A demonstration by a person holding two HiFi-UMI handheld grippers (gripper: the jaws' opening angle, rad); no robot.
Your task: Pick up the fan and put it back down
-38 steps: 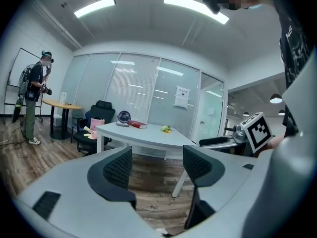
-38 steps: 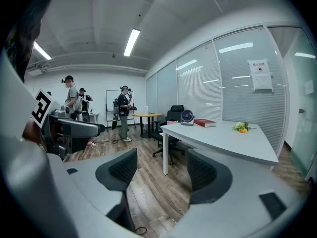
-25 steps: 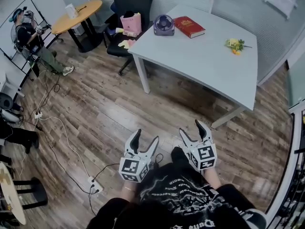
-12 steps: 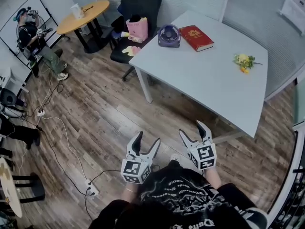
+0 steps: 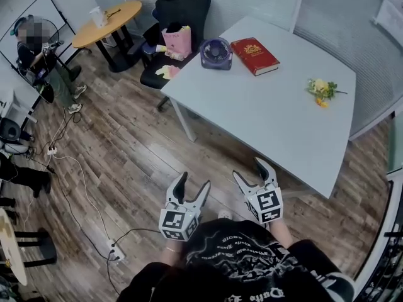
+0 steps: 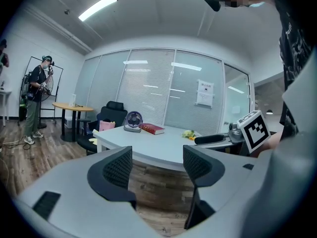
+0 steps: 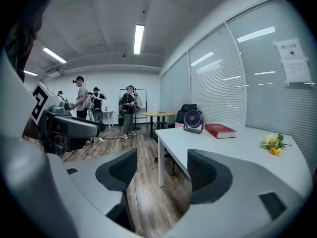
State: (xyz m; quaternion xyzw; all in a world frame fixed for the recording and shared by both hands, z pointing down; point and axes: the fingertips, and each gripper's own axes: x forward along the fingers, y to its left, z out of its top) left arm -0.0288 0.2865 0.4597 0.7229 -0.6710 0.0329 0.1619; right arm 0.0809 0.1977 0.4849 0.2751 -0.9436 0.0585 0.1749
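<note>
At the far left corner of the white table, seen from the head view, the fan stands upright, just beside the red book and well apart from both grippers.

Left gripper: fingers spread, with only the wood floor and the distant table between them. Right gripper: fingers spread likewise, holding nothing. You hold both low before your chest, over the floor, short of the table's near edge.

Hidden or unclear:
- The rear of each gripper is lost under your shirt.
- The seat of the office chair is partly covered by a pink bag.
- The people at the far end of the room, in the right gripper view, are too small to count surely.

Count on the table: one fan, one book, one bunch of yellow flowers. Grippers: two. One round wooden table stands beside the chair.
</note>
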